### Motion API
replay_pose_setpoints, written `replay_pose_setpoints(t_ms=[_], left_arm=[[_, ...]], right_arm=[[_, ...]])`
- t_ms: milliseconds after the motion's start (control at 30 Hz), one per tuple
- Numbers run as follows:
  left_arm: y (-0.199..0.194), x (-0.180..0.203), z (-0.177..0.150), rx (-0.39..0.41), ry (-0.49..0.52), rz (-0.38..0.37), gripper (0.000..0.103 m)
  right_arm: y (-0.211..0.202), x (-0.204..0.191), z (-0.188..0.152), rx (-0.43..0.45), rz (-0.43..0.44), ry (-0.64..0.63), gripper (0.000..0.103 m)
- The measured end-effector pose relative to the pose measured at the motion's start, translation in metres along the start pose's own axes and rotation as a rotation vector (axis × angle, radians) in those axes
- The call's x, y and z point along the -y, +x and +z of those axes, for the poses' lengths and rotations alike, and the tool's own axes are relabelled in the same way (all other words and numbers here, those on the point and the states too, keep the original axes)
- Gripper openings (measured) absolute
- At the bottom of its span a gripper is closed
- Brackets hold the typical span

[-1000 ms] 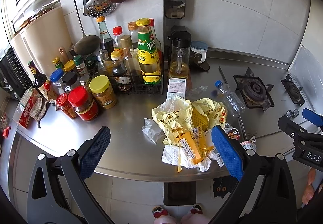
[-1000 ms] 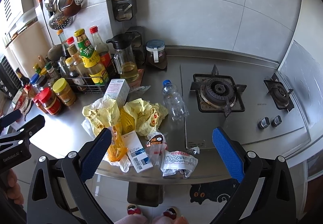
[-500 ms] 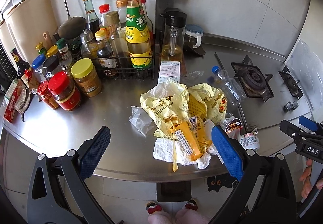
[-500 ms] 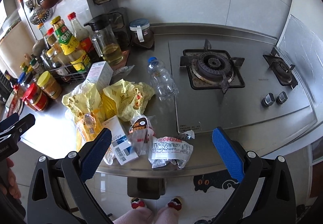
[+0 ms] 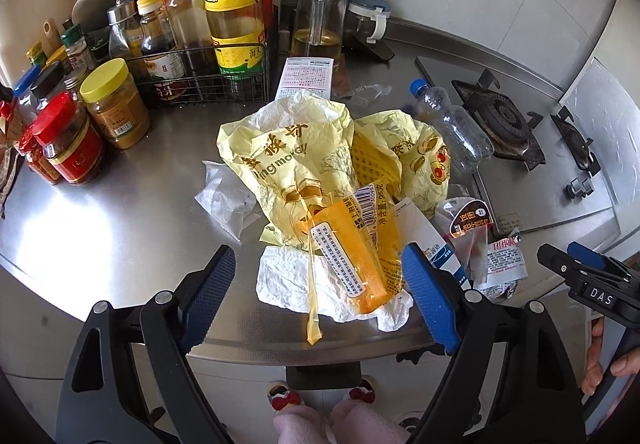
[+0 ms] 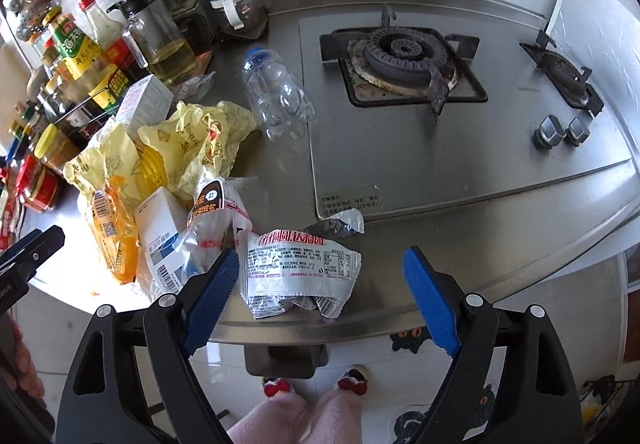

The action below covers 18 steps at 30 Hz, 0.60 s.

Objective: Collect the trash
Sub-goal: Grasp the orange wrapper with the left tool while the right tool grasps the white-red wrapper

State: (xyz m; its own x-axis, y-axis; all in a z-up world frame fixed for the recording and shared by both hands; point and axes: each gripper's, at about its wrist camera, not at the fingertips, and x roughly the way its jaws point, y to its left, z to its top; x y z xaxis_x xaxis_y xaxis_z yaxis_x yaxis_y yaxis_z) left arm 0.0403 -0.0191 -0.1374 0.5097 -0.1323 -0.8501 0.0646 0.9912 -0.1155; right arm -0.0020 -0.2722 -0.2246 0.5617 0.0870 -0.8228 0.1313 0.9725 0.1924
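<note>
A heap of trash lies on the steel counter (image 5: 120,228). It holds crumpled yellow bags (image 5: 288,152), an orange packet (image 5: 356,256) on white paper (image 5: 292,280), a white box (image 6: 160,236), clear wrappers and an empty plastic bottle (image 6: 276,92). My left gripper (image 5: 320,300) hangs over the orange packet; its jaws are closing, with the pads clear of the packet and paper between them. My right gripper (image 6: 320,296) hovers at the counter's front edge over a silver snack wrapper (image 6: 296,276); its jaws are closing too, without touching the wrapper.
Sauce bottles in a wire rack (image 5: 208,76) and several jars (image 5: 116,108) crowd the back left. An oil jug (image 5: 320,4) stands behind the heap. A gas hob (image 6: 404,60) with knobs (image 6: 560,132) fills the right. The person's slippered feet (image 6: 312,388) show below the counter edge.
Both grippers have come down and closer to the counter, so the trash looks larger. Their jaws have narrowed slightly. Nothing on the counter has moved.
</note>
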Motion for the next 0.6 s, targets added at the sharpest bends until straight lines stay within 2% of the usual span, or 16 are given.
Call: replay_pose_setpoints(t_ms=[133, 433, 600], left_arm=[[0.015, 0.003, -0.002, -0.012, -0.011, -0.024, 0.079], [0.040, 0.011, -0.005, -0.047, -0.009, -0.016, 0.076], [0.051, 0.009, -0.004, -0.067, -0.025, -0.024, 0.070]], right_arm=[[0.013, -0.002, -0.002, -0.019, 0.004, -0.009, 0.084], [0.038, -0.005, -0.004, -0.056, 0.003, -0.013, 0.083], [0.050, -0.006, -0.006, -0.075, -0.001, -0.016, 0.083]])
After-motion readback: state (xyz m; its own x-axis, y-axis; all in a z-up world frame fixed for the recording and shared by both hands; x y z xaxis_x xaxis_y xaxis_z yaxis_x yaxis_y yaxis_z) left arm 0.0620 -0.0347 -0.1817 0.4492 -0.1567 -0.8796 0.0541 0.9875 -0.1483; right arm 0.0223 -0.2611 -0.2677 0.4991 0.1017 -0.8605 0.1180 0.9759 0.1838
